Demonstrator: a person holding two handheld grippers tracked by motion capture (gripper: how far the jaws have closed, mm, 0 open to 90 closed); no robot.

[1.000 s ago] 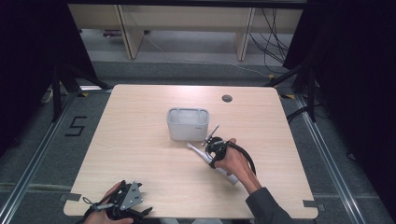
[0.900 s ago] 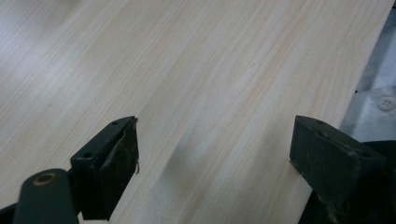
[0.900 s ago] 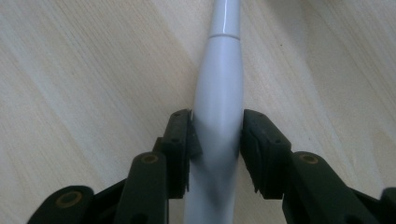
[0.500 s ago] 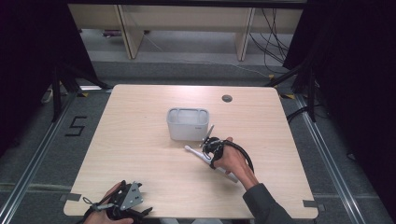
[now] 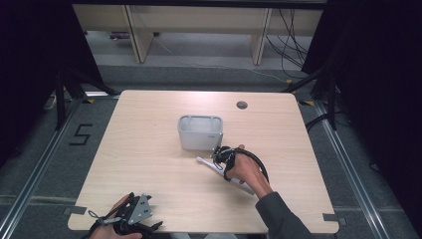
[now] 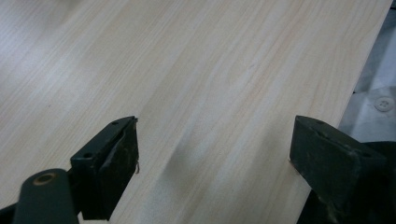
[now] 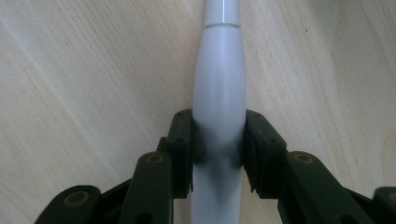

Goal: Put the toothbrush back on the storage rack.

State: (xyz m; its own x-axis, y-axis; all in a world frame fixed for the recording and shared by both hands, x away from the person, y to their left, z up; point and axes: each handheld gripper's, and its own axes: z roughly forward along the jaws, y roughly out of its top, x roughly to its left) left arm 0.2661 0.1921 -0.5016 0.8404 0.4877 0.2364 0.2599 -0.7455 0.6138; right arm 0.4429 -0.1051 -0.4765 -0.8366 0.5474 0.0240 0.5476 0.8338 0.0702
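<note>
1. Since a second ago, my right claw point(image 5: 219, 158) has carried the white handle point(image 5: 206, 164) leftward along the worktop point(image 5: 149, 149), closer to the grey bin point(image 5: 200, 132); the left claw point(image 5: 130, 218) has stayed parked at the near edge.
2. My right claw is closed on the white handle point(image 7: 219, 93), pads pressed against both sides of its widest part. The handle runs straight ahead from the jaws, its narrower neck beyond them, low over the wood.
3. My left claw point(image 6: 212, 163) gapes wide with nothing between its jaws, bare worktop point(image 6: 187, 70) ahead of it.
4. I judge this a carry toward the bin, which sits just beyond and left of the right claw.
5. To do it well, I'd keep the squeeze steady, lift the tip clear of the rim, and lower before letting go, since the rounded handle could slide out.
</note>
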